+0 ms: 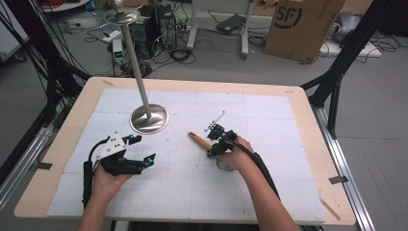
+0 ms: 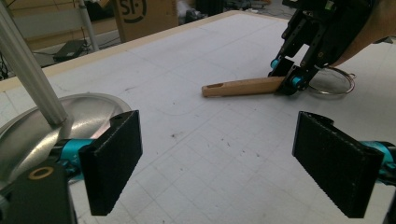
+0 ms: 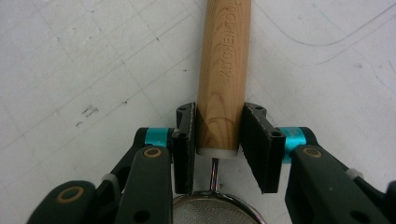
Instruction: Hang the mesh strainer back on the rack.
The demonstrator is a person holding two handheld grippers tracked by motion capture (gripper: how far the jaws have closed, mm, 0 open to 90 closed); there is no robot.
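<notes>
From the high view, the right gripper (image 1: 217, 146) is down on the white mat, sitting at the inner end of a strainer's wooden handle (image 1: 199, 140), with the metal mesh ring (image 1: 224, 165) tucked under the person's right hand. The handle's free end points up and to the left, roughly toward the base of the metal stand (image 1: 149, 118), so the long axis runs diagonally across the table (image 1: 308, 125). The left gripper (image 1: 142, 150) rests near the front left, well apart from the strainer, jaws spread with nothing between them. In the left gripper view its two black pads (image 2: 113, 161) stand wide apart over bare mat, and farther off you can see the handle lying flat with the ring behind the other gripper. In the right gripper view the handle (image 3: 223, 74) runs straight away up the frame, and the pads (image 3: 186, 144) sit on both sides of its end by the ferrule; the left one looks to be touching, the right one just about, so I'd call it clamped on the handle but barely. My read: grasp basically made, lift and whatever comes after still to do.
</notes>
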